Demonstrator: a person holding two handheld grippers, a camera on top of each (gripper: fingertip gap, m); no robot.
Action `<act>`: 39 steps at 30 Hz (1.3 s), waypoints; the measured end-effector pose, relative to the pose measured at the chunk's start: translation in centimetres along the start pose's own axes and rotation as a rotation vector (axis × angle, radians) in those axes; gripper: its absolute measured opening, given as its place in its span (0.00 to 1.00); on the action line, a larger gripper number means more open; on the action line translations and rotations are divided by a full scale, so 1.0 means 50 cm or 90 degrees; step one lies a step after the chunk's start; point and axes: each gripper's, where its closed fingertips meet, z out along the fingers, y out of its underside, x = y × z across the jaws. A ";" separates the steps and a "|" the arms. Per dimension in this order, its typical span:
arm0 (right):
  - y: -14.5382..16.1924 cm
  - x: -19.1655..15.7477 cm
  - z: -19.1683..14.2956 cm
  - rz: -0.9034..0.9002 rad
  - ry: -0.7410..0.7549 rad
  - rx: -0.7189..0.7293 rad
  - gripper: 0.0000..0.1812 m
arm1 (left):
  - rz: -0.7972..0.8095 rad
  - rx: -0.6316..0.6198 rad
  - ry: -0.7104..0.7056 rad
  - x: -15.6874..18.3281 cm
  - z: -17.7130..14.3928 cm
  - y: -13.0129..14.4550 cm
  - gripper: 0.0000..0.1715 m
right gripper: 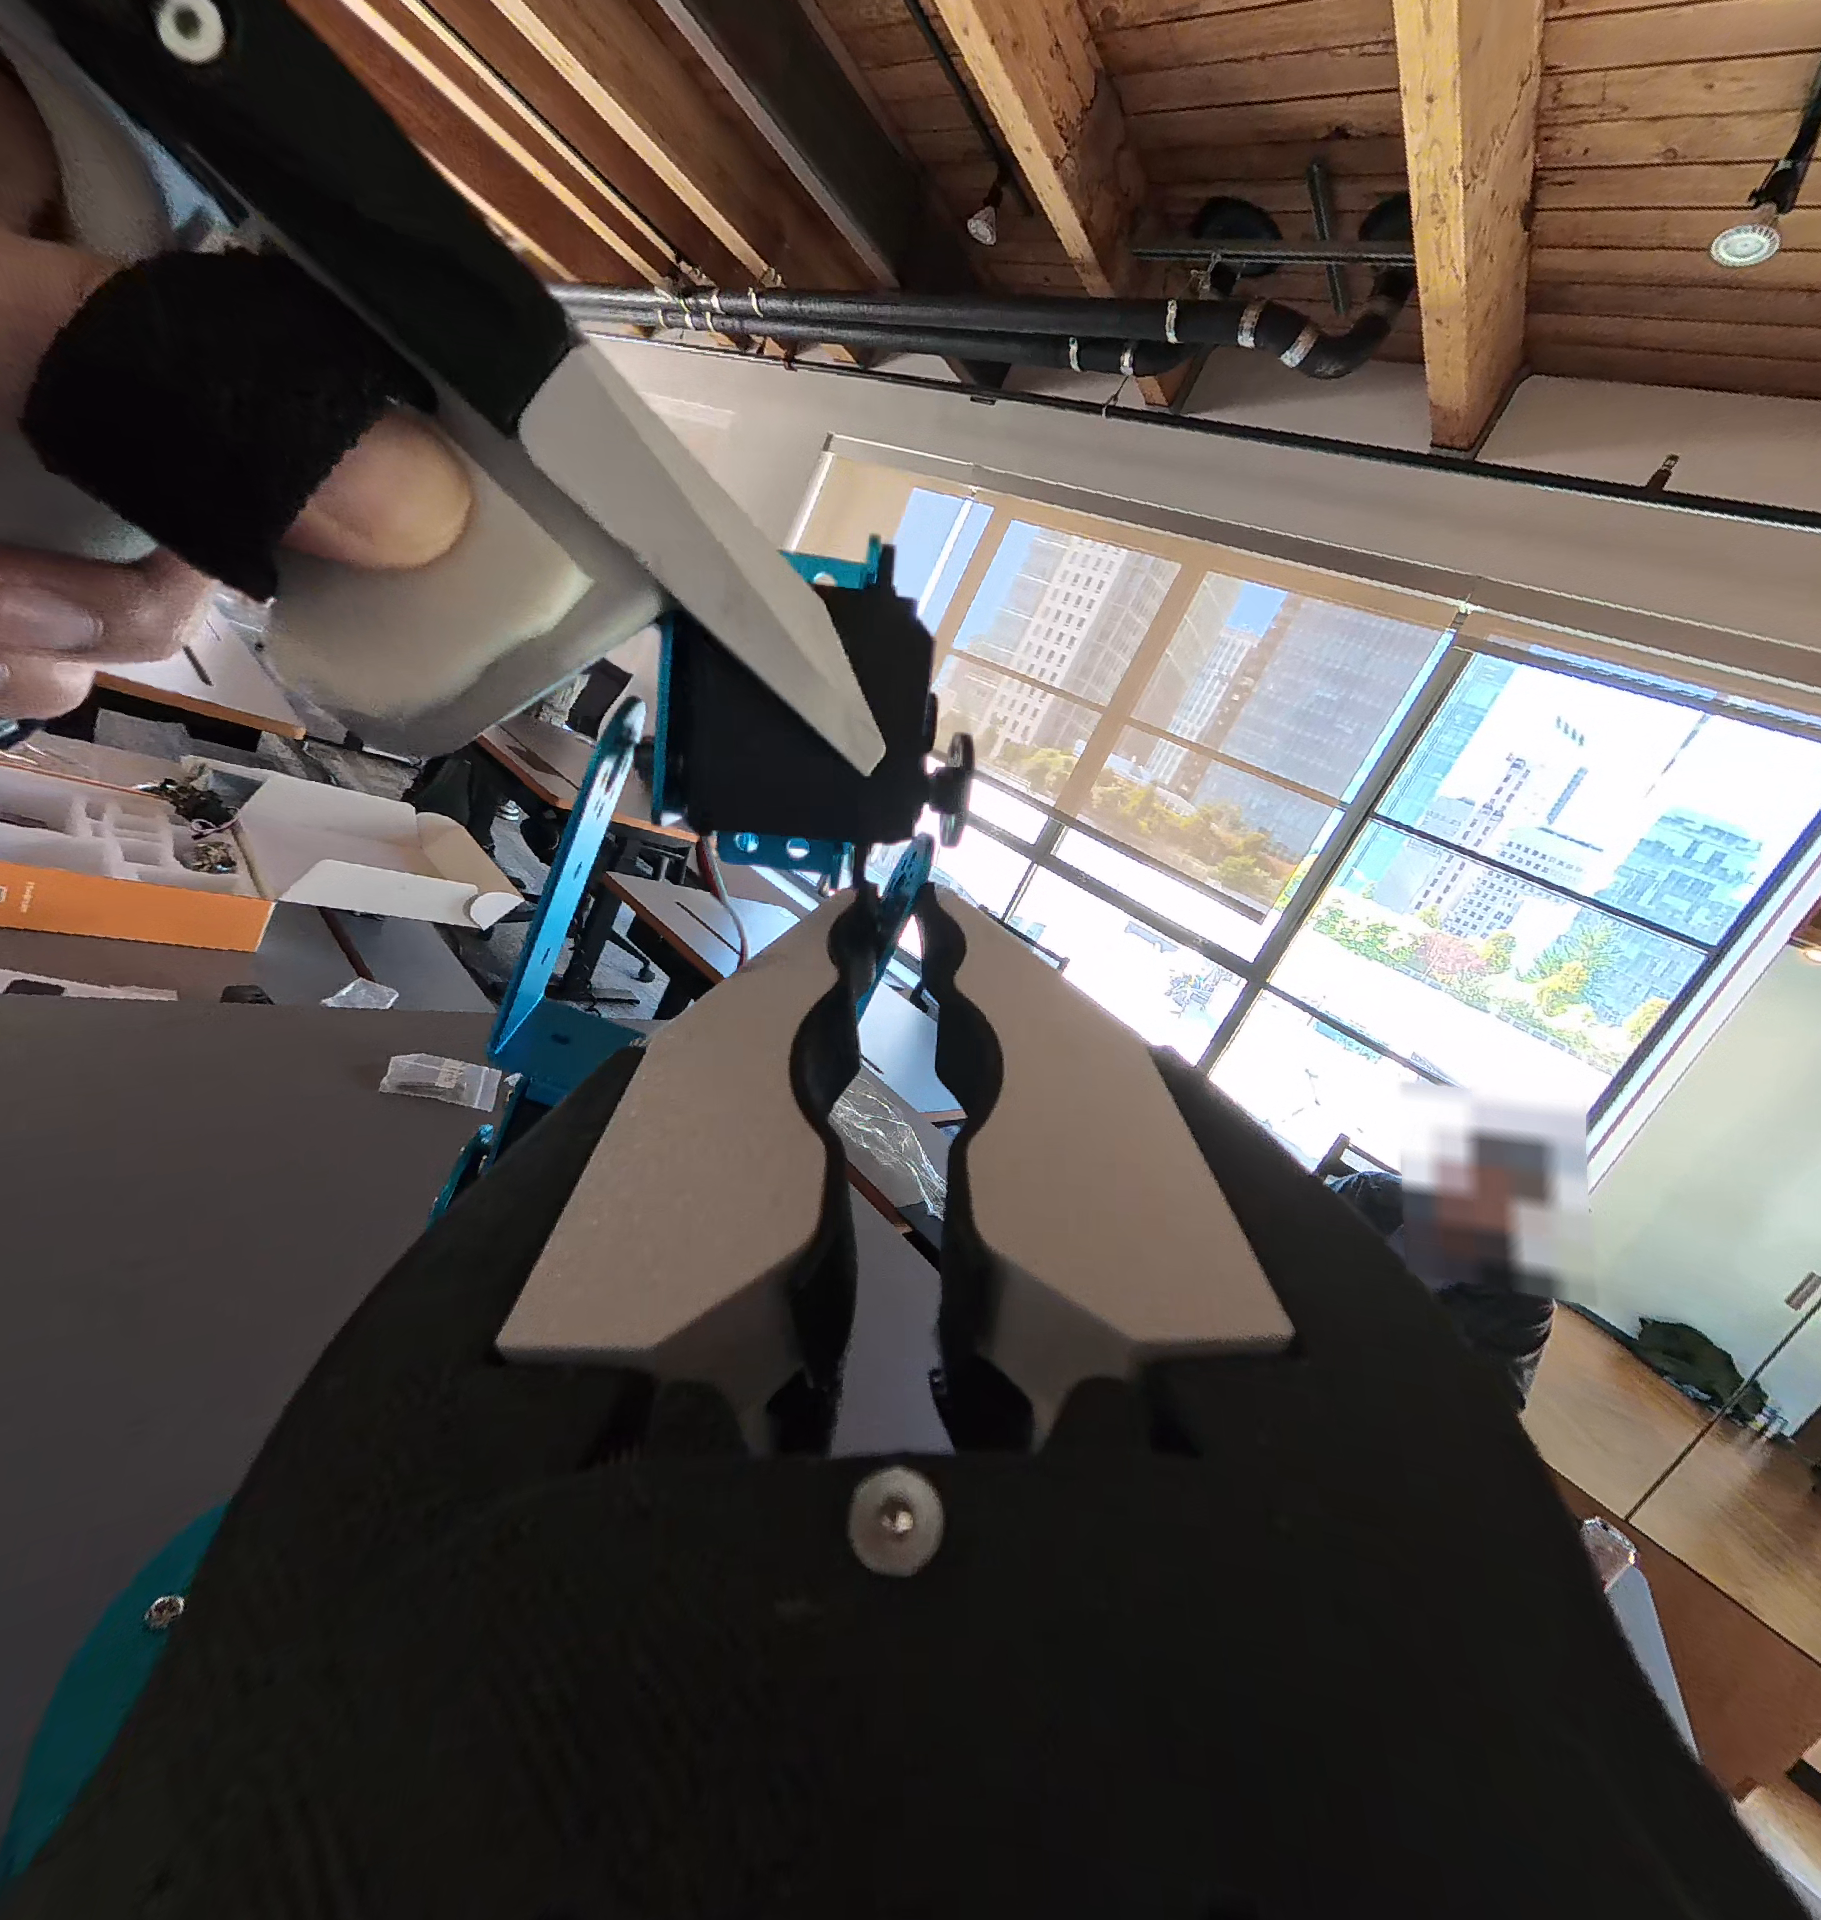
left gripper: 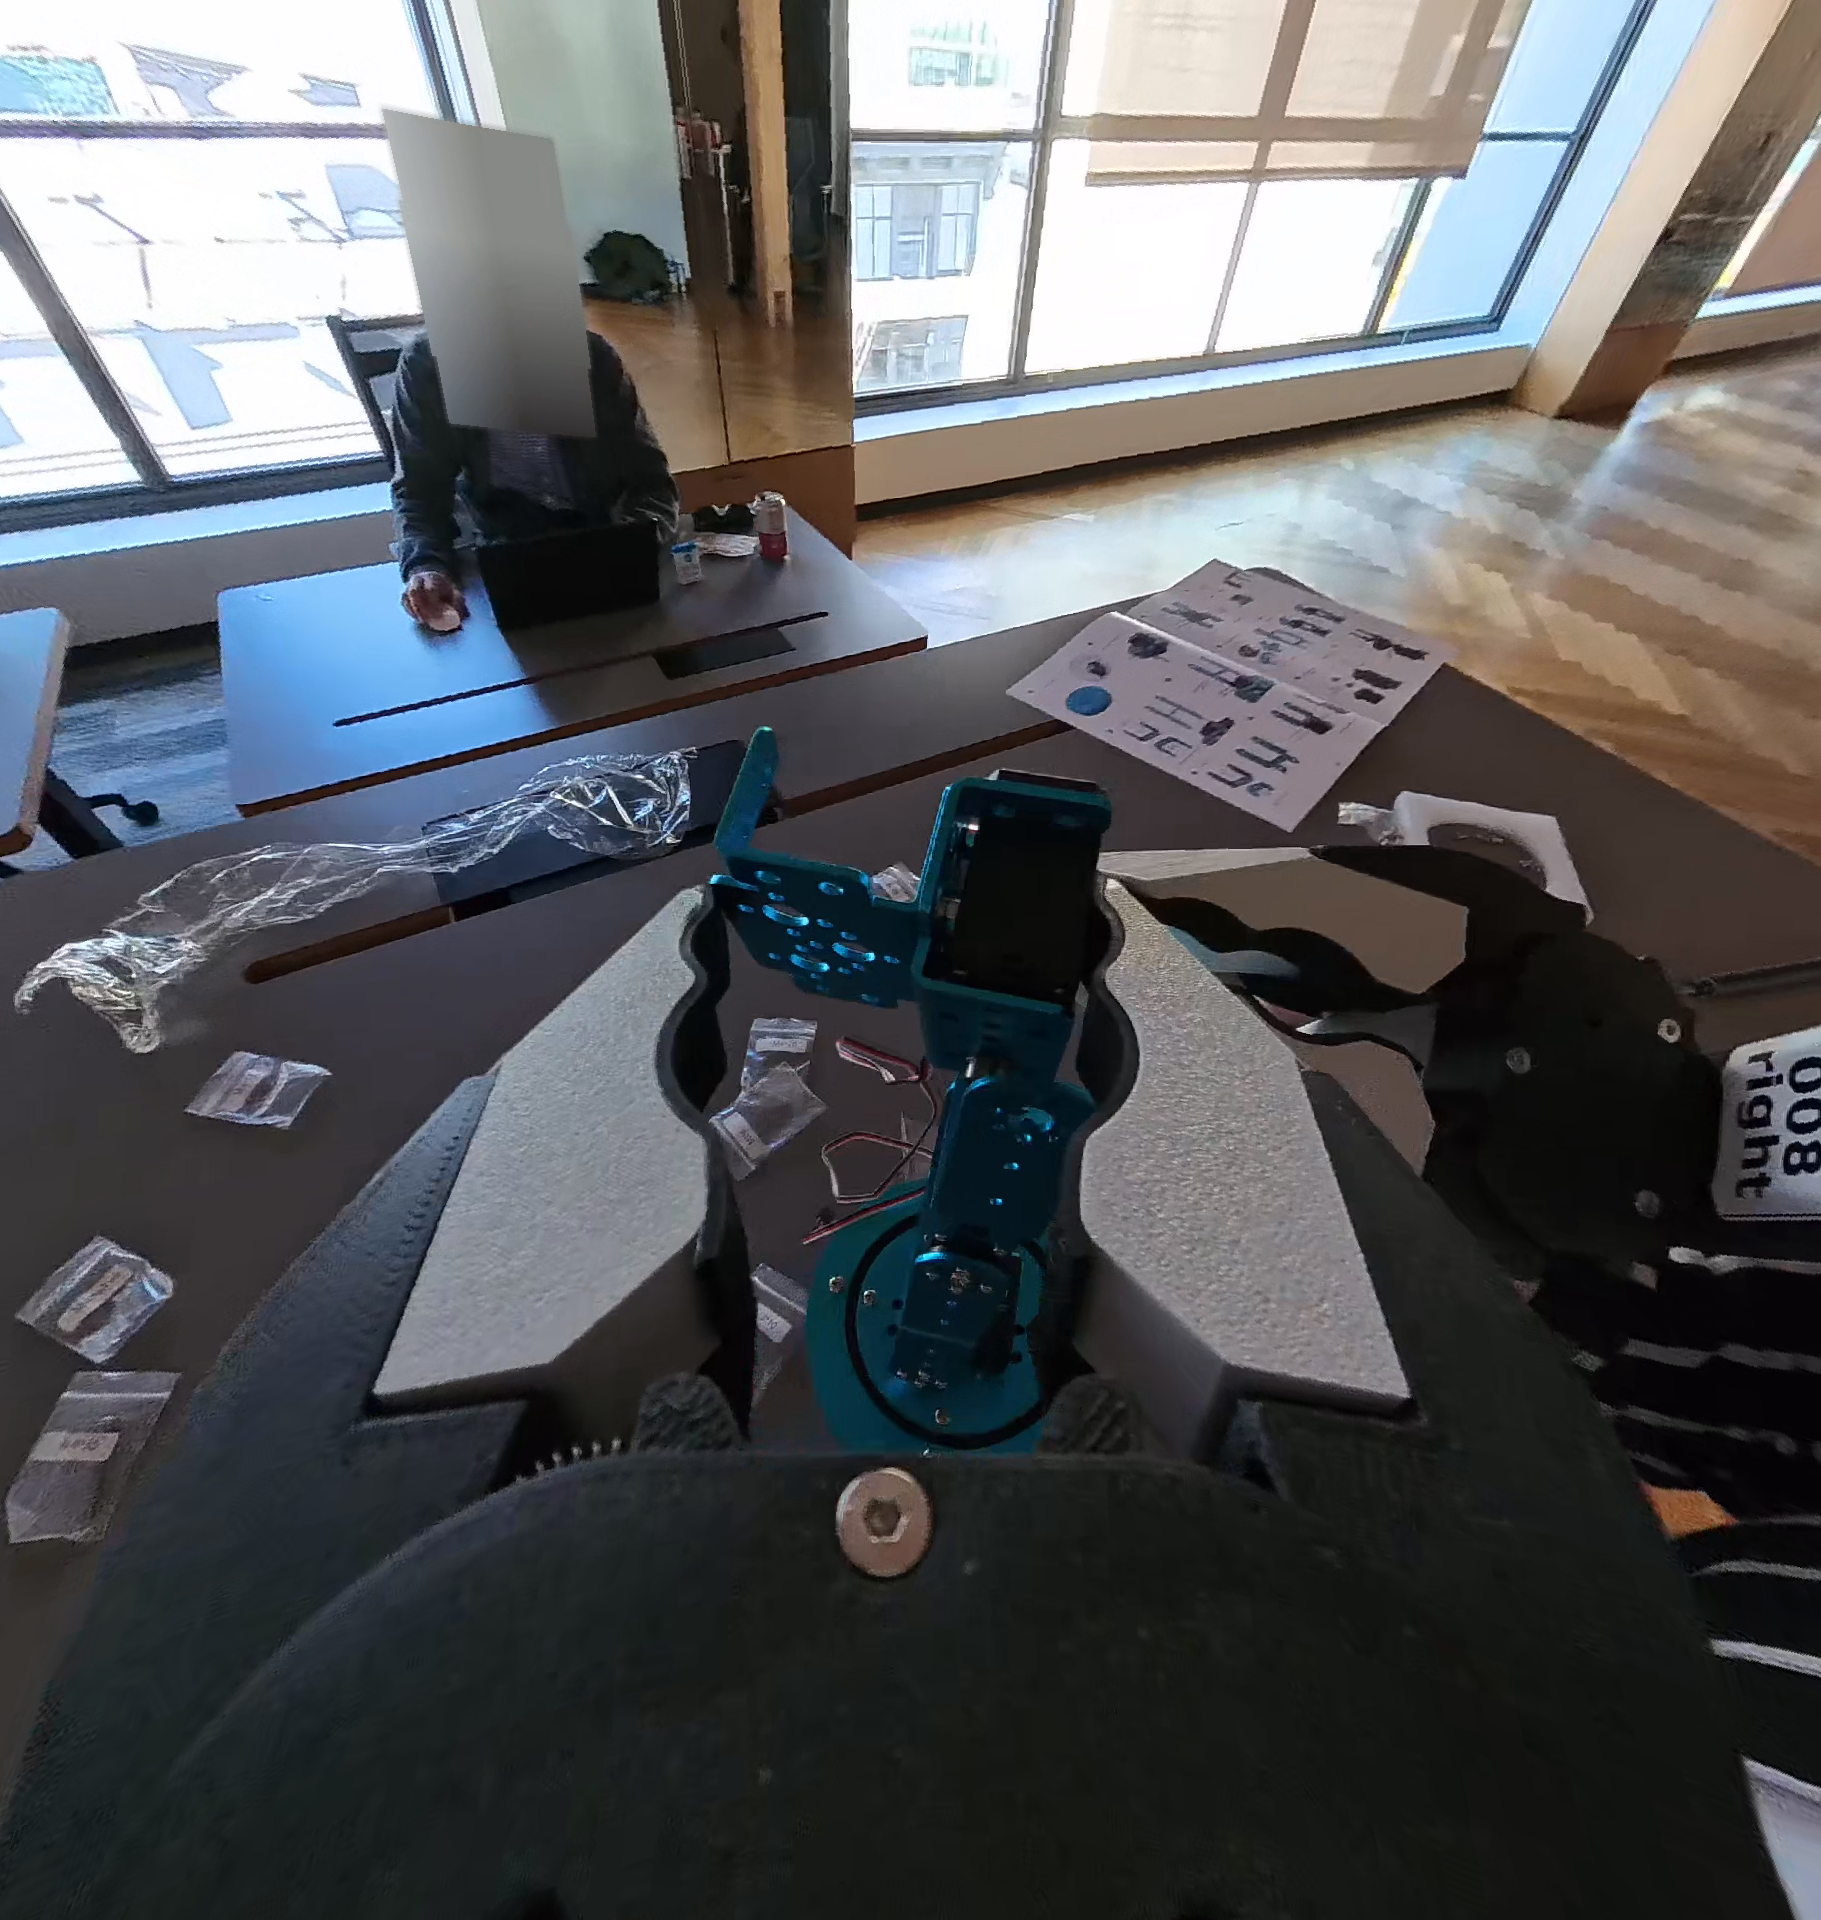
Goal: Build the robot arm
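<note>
A blue metal robot arm (left gripper: 994,1143) stands on a round blue base (left gripper: 864,1382) on the dark table (left gripper: 386,1101). My left gripper (left gripper: 906,920) is shut on its top bracket, which carries a black servo (left gripper: 1020,894). One left finger (right gripper: 698,582) lies across that servo (right gripper: 781,748) in the right wrist view. My right gripper (right gripper: 898,899) is nearly closed, its tips pinching a thin rounded blue tab (right gripper: 906,868) just below the servo's black horn (right gripper: 953,790). The right gripper also shows in the left wrist view (left gripper: 1290,961), reaching in from the right.
Small plastic parts bags (left gripper: 257,1086) and crumpled clear wrap (left gripper: 386,873) lie on the left. Red-black wires (left gripper: 885,1132) lie by the arm. A printed sheet (left gripper: 1228,691) and white foam (left gripper: 1488,842) sit far right. An orange box (right gripper: 106,904). A person sits at the desk behind (left gripper: 532,644). Left and right tips are no more than a few centimetres apart.
</note>
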 end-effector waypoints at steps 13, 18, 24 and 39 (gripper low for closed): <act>-0.001 -0.002 -0.001 -0.027 0.000 0.008 0.04 | 0.026 -0.015 -0.025 -0.019 0.001 0.012 0.39; -0.001 -0.002 -0.001 -0.034 0.000 0.009 0.04 | -0.012 -0.012 0.005 -0.021 0.007 0.021 0.39; -0.001 -0.003 -0.002 -0.031 -0.001 0.012 0.03 | -0.005 -0.004 0.000 -0.021 0.005 0.019 0.39; 0.033 -0.023 0.007 0.137 -0.086 -0.035 0.01 | -0.060 -0.016 0.040 -0.008 0.001 0.013 0.39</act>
